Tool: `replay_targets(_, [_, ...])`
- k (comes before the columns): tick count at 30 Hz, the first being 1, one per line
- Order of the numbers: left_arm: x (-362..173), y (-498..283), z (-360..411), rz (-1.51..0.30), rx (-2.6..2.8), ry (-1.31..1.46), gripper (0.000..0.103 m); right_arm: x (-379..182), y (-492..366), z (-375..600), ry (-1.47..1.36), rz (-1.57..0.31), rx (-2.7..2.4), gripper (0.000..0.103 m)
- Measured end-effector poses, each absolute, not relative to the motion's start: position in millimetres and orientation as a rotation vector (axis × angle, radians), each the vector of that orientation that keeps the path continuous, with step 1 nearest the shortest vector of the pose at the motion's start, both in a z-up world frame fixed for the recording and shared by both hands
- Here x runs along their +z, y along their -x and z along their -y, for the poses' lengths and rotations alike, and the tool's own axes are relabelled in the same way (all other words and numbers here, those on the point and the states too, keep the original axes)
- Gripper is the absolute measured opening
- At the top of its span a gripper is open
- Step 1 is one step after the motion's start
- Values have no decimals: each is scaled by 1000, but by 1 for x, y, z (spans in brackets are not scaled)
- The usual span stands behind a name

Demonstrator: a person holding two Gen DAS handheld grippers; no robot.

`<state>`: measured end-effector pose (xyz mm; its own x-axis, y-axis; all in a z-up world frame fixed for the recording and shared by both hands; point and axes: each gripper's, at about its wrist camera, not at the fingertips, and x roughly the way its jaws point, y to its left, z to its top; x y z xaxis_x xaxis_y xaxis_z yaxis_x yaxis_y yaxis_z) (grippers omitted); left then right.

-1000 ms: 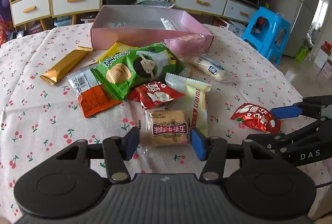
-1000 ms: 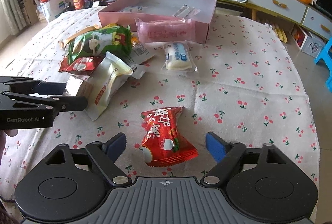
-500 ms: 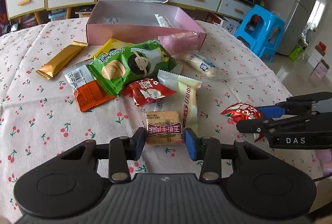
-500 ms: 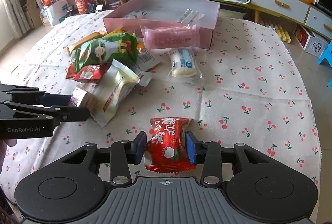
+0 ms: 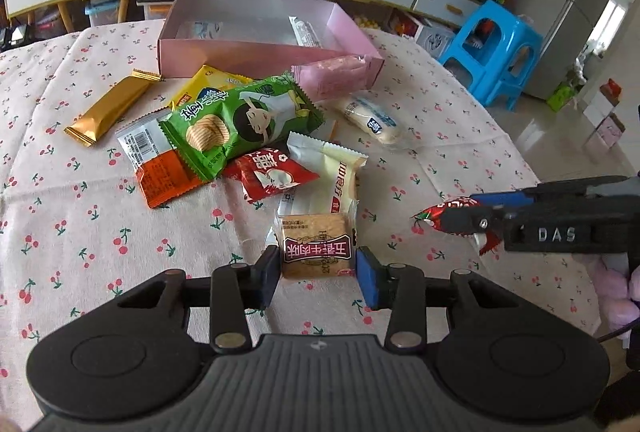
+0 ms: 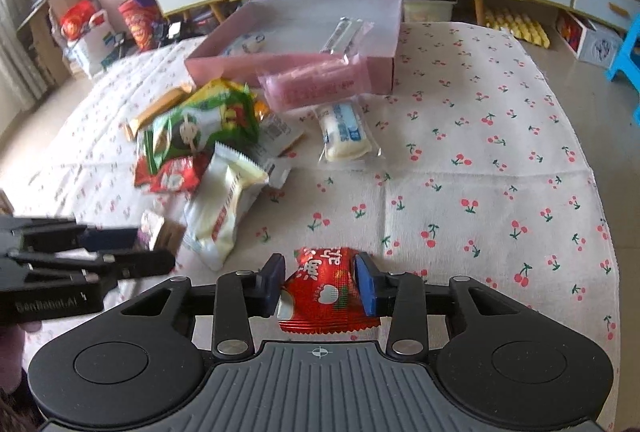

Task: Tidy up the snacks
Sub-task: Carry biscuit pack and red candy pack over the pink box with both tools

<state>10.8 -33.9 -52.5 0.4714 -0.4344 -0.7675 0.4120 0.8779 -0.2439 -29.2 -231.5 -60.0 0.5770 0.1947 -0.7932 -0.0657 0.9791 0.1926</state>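
Now, left gripper: jaws just closed onto the biscuit pack.
Right gripper: just clamped the red candy packet.
Meaning: both seem ready for the pink box.

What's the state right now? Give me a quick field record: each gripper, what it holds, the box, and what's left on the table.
left gripper: shut on biscuit pack
right gripper: shut on red candy packet
pink box: open, at far side of table, two wrapped snacks inside
pink wrapped roll: on the cloth against the box's front wall
loose pile: green chip bag, gold bar, cream wafer pack
tablecloth: cherry print
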Motion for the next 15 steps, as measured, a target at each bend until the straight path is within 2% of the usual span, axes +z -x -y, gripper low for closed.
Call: replay_targets(15, [-24, -33, 31, -924, -509, 98, 37, -22, 2, 245, -319, -909, 108, 35])
